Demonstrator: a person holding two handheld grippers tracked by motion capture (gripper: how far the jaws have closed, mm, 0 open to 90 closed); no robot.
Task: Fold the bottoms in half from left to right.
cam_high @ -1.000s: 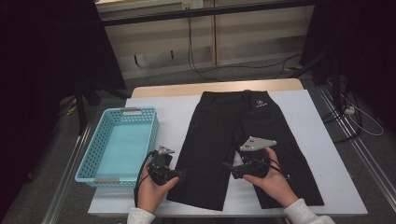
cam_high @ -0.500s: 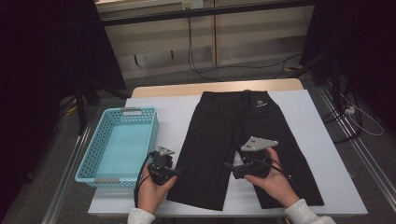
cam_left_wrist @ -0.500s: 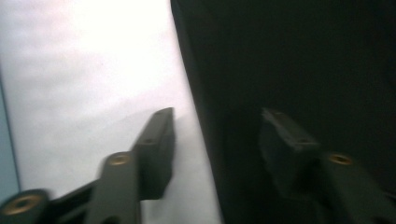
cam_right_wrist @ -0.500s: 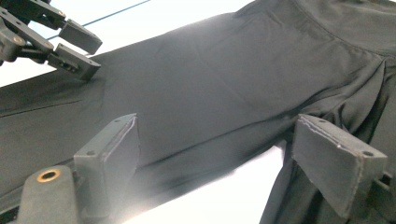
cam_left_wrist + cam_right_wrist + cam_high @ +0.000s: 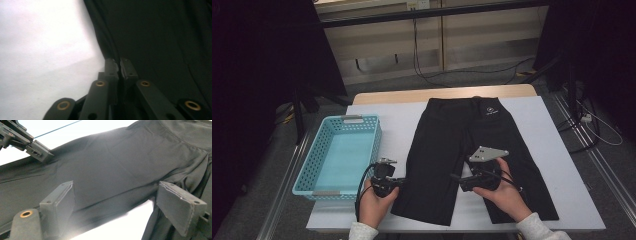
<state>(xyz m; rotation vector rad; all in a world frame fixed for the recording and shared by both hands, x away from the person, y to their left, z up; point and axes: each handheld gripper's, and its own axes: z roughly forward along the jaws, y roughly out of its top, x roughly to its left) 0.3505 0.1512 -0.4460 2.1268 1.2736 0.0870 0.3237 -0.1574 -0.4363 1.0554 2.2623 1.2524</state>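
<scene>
Plainly, the weak spot is the left gripper: its jaws are pressed together on the outer hem edge of the black shorts, and in its own view only a thin fold of cloth sits between the pads, so a quick pull could slide the fabric free and drop that leg back onto the worktop crooked. The right gripper stands spread wide, with the inner seam of the same leg just ahead of its jaws and the crotch gap beside them; if it closes from there it may pinch both legs together or catch nothing, and the fold would come out skewed. The shorts lie flat, waistband at the far end from both grippers, with the blue basket off to the left gripper's outer side. Against the earlier frames, little differs: both hands sit at almost the same places, the right one shifted only slightly, and the shorts have not moved.
</scene>
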